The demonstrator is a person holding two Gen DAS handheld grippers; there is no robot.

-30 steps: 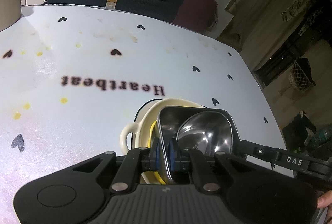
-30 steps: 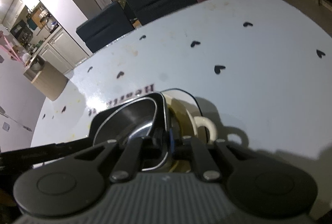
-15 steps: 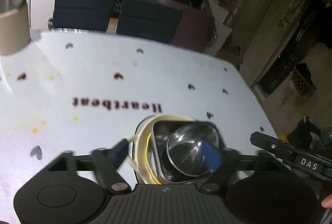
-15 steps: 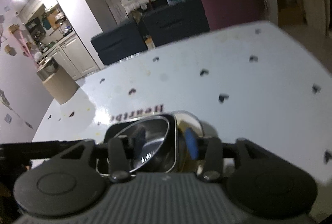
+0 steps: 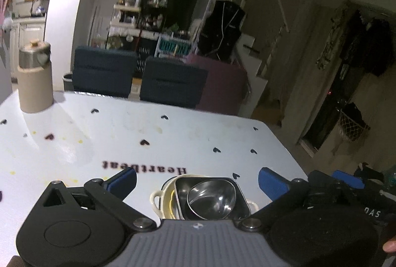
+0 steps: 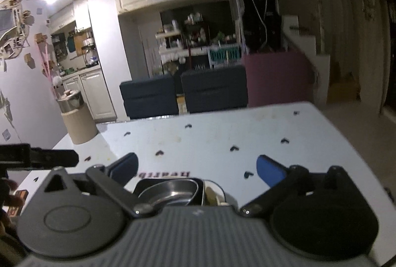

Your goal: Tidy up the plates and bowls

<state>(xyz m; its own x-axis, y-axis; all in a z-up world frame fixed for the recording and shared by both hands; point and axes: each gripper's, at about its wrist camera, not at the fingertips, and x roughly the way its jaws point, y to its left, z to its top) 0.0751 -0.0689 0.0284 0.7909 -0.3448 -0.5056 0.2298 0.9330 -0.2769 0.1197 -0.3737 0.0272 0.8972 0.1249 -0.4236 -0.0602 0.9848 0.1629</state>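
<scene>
A nested stack stands on the white table (image 5: 198, 138): a cream handled dish (image 5: 158, 202) holds a square steel tray (image 5: 237, 197), and a round steel bowl (image 5: 212, 200) lies inside the tray. My left gripper (image 5: 196, 179) is open and empty, raised above and behind the stack. My right gripper (image 6: 196, 168) is open and empty too, above the same stack, where the steel bowl (image 6: 170, 190) and tray (image 6: 198, 190) show between its fingers. The right gripper's body also shows in the left wrist view (image 5: 351, 190).
A tan canister with a steel lid (image 5: 36, 78) stands at the table's far left corner; it also shows in the right wrist view (image 6: 76, 118). Two dark chairs (image 5: 138, 76) and a maroon seat (image 5: 222, 86) stand beyond the far edge. The table's right edge (image 5: 284, 143) drops to the floor.
Both grippers opened, let go of the steel tray's rim and drew up and back from the stack. The stack stays on the table.
</scene>
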